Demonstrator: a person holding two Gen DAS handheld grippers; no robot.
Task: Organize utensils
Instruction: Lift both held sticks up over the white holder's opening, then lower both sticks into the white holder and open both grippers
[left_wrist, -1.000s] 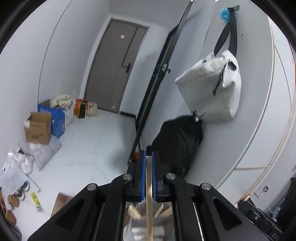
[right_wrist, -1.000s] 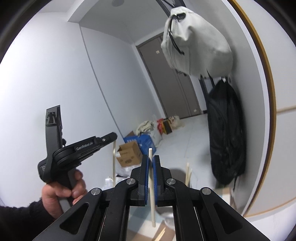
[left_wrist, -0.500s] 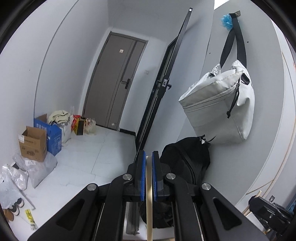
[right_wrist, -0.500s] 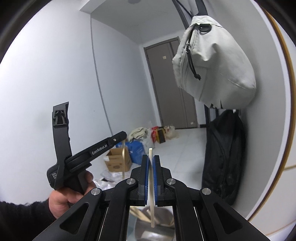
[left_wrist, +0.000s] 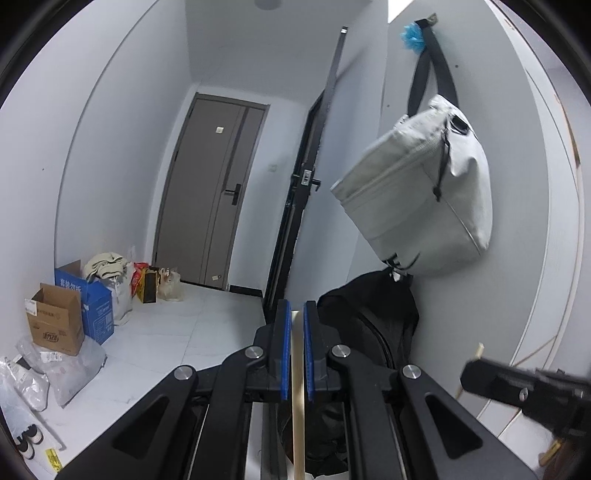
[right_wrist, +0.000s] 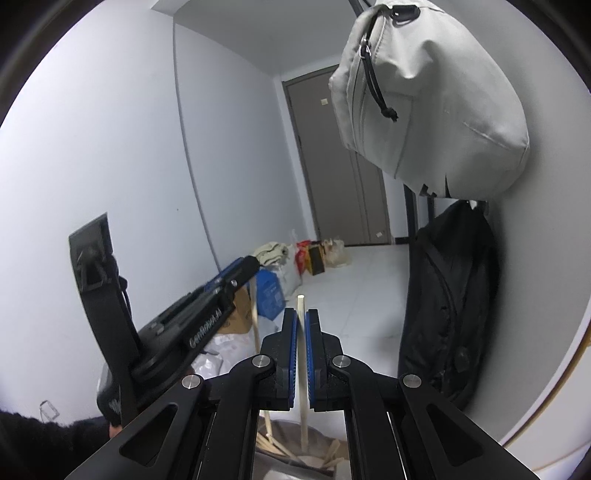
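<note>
**Each tongs pinching one chopstick**

Left chopstick (left_wrist: 297, 391) stands upright, clamped between the blue pads of the left tongs (left_wrist: 296, 354). Right chopstick (right_wrist: 302, 354) likewise pinched upright in the right tongs (right_wrist: 302, 350), its lower end over a container of sticks (right_wrist: 295, 446). Behind: grey bag (left_wrist: 421, 199) hanging on wall, black backpack (right_wrist: 447, 306), cardboard boxes (left_wrist: 55, 319) on floor.

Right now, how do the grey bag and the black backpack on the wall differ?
The grey bag is pale and hangs high from a black strap; the black backpack is dark and hangs lower, reaching near the floor. The grey bag looks short and bulging, the black backpack tall and narrow. Both rest against the same wall.
</note>
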